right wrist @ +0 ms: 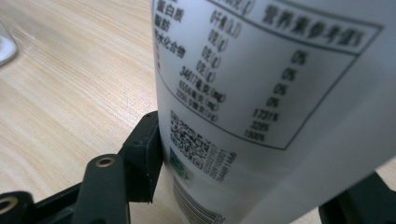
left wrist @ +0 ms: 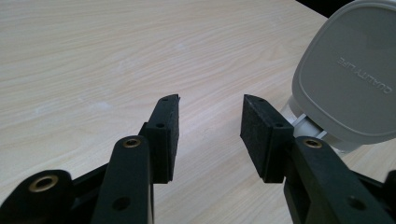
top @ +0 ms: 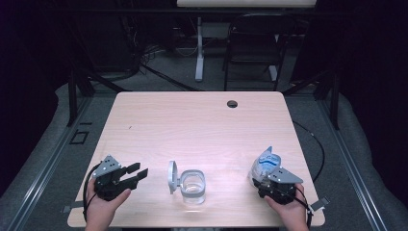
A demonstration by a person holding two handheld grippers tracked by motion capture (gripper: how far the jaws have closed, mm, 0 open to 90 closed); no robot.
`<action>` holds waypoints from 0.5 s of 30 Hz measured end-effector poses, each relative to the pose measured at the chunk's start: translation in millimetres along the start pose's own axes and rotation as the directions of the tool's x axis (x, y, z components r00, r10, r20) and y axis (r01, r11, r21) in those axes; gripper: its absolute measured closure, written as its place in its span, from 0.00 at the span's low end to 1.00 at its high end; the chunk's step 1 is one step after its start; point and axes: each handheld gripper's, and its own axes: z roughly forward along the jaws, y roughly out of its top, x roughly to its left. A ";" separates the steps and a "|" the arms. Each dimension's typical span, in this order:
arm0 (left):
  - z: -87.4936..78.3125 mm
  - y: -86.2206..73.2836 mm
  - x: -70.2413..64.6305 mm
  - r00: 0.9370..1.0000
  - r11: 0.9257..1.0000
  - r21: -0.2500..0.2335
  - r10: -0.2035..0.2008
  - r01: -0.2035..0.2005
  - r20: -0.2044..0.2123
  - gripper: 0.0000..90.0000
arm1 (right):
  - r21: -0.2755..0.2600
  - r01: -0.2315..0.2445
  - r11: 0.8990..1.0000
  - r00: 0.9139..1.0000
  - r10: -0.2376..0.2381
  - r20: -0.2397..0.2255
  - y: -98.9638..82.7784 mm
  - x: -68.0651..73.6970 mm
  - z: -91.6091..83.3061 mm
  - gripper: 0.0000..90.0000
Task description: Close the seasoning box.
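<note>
We see the white pouch at the table's five o'clock, clamped between the right gripper's jaws. At seven o'clock, the left gripper has jaws apart, empty, near the clear container and its open lid.

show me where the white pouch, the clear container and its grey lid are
white pouch (right wrist: 261, 107), right gripper view, on its printed label.
clear container (top: 193, 187), high view, on its glass rim.
grey lid (left wrist: 348, 70), left gripper view, on its flat outer face.

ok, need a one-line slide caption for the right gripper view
Right gripper with its jaws around a white packet printed with a nutrition table, above the pale wooden table.
</note>
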 end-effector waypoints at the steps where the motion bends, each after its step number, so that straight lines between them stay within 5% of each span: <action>1: 0.0 -0.1 0.1 1.000 1.000 0.000 -0.001 0.001 0.000 0.64 | 0.002 0.008 1.000 1.000 -0.008 0.007 0.5 0.9 -0.2 0.44; 15: -0.3 -0.4 1.6 1.000 1.000 0.002 -0.002 0.002 -0.004 0.64 | 0.010 0.092 0.996 0.995 -0.092 0.043 9.1 12.4 -1.0 0.45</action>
